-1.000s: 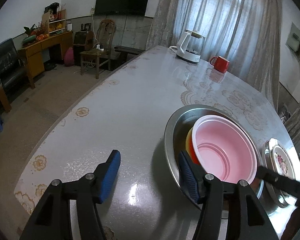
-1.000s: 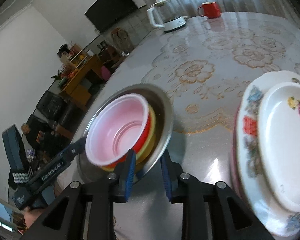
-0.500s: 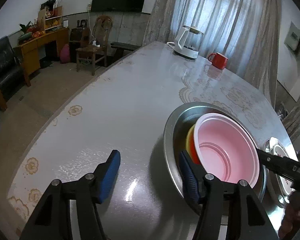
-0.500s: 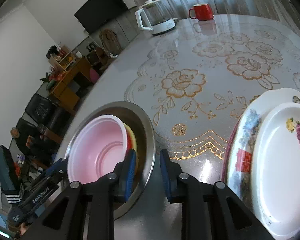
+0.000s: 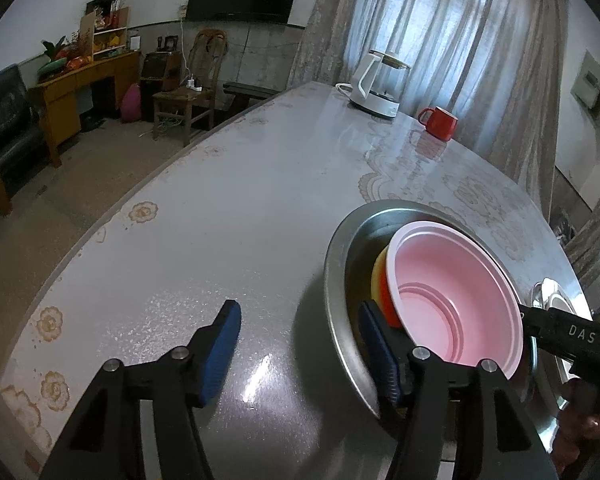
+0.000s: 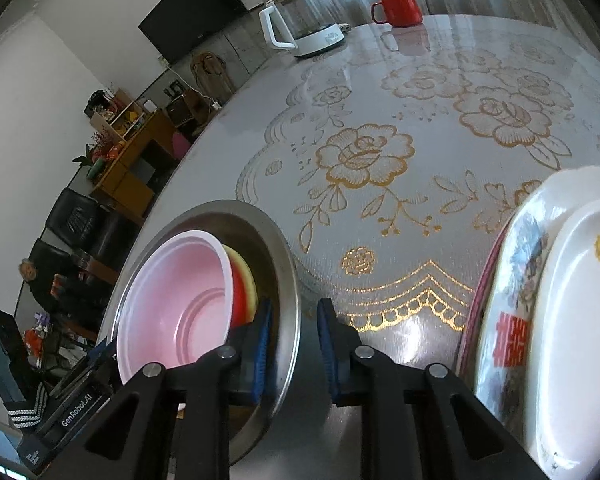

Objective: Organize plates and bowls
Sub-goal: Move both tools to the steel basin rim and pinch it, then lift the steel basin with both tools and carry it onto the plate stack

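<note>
a: where's the pink plastic bowl (image 5: pixel 452 300)?
b: nested on red and yellow bowls inside the wide steel basin (image 6: pixel 288 280).
a: grippers?
b: right gripper (image 6: pixel 292 344) closing astride the basin's rim, not yet pressing; left gripper (image 5: pixel 300 344) opening, also astride it.

Left gripper (image 5: pixel 300 344) is angled down with jaws opening wide; right gripper (image 6: pixel 292 336) is tilted down too, jaws narrow and closing.

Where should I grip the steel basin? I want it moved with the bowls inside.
Grip the steel basin by its flat, flared rim, from the near side: it is thin enough for the tongs, while the stacked bowls fill the middle.
</note>
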{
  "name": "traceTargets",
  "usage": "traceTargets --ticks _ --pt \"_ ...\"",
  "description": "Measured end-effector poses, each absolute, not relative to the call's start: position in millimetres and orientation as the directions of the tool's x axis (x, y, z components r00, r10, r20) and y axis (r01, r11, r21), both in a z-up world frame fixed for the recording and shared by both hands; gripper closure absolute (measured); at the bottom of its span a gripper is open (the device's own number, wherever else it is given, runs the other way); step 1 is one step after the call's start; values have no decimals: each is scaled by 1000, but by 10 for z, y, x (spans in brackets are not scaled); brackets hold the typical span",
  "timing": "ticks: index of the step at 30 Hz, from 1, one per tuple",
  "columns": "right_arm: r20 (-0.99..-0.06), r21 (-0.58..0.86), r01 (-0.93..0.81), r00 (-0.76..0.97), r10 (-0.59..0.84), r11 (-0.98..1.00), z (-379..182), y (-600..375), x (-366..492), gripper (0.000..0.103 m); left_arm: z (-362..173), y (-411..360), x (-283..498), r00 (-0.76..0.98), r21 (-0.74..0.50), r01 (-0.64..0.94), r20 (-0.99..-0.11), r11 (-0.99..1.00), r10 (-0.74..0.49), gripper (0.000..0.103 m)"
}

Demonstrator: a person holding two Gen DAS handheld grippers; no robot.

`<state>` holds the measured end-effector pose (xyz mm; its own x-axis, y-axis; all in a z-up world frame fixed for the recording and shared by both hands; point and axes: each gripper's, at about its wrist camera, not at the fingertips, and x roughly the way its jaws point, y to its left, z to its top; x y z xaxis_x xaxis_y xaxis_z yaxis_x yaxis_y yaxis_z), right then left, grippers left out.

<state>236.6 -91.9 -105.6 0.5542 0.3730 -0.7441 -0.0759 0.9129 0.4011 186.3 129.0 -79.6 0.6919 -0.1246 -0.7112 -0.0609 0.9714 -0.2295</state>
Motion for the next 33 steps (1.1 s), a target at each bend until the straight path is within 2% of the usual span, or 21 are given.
traceTargets --ticks 5,7,10,12,14,16,20,23,33 --pt "-751 359 -101 559 351 928 -1030 -883 2390 82 -822 1331 1867 696 -253 -67 -705 965 -136 36" --pt "-753 354 -114 554 355 928 -1026 -887 2407 82 -828 1333 1860 703 -268 -61 -695 961 -149 39" --pt "-735 389 -136 550 397 911 -1024 -888 2407 93 -803 1275 1837 718 -283 -18 -671 959 -184 59" --pt "-733 389 -128 557 391 912 -1012 -878 2388 93 -765 1182 1823 727 -252 14 -662 968 -183 76" --pt "-727 386 -129 567 388 913 -999 -872 2360 94 -738 1082 1807 739 -196 48 -653 979 -167 83" --pt "-718 394 -131 574 393 910 -987 -886 2332 94 -747 1066 1805 743 -167 51 -653 985 -149 83" --pt "-700 409 -144 584 411 901 -947 -894 2287 94 -775 1171 1808 730 -243 49 -653 969 -200 85" --pt "-694 395 -149 598 401 907 -896 -886 2240 94 -767 1165 1780 731 -251 57 -649 966 -211 85" --pt "-649 401 -139 654 388 905 -631 -1067 2030 94 -468 976 1641 770 -253 102 -592 962 -237 85"
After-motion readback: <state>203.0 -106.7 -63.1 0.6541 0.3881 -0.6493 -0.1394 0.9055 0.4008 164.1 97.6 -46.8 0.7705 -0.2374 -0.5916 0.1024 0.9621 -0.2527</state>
